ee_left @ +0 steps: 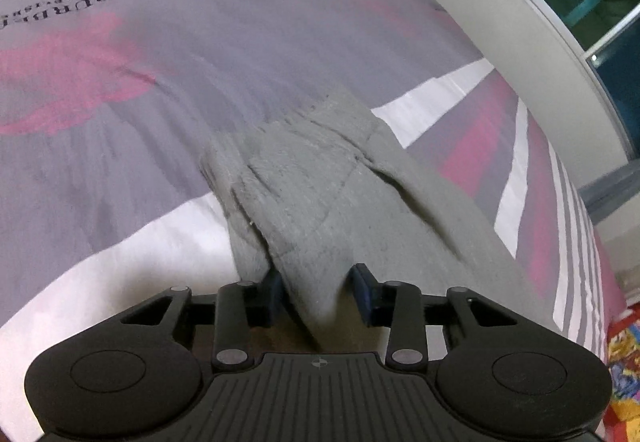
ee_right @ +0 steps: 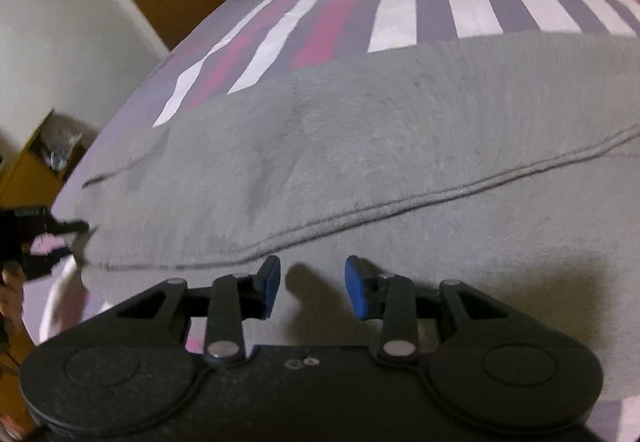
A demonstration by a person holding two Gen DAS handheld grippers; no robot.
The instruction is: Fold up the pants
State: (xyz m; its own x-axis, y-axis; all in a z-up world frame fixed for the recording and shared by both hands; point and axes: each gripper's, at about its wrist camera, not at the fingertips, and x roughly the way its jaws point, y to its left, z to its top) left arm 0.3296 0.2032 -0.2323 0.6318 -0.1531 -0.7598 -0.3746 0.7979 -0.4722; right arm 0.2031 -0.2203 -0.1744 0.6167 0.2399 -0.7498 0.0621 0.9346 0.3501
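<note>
Right wrist: left tool (ee_right: 60,242) gripping pants (ee_right: 360,146).

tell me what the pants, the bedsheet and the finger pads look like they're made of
Pants: grey knit, probably cotton fleece or sweatshirt jersey; matte, slightly fuzzy, with a raised stitched seam.
Bedsheet: thin smooth woven fabric, likely cotton or a blend; flat printed stripes and lettering, soft wrinkles.
Finger pads: blue, matte, apparently rubber or soft plastic, on black hard-plastic linkages; the exact material cannot be told.

left gripper (ee_left: 318,288) | right gripper (ee_right: 312,286) | black bodies | blue-padded jaws | silver pivot screws
</note>
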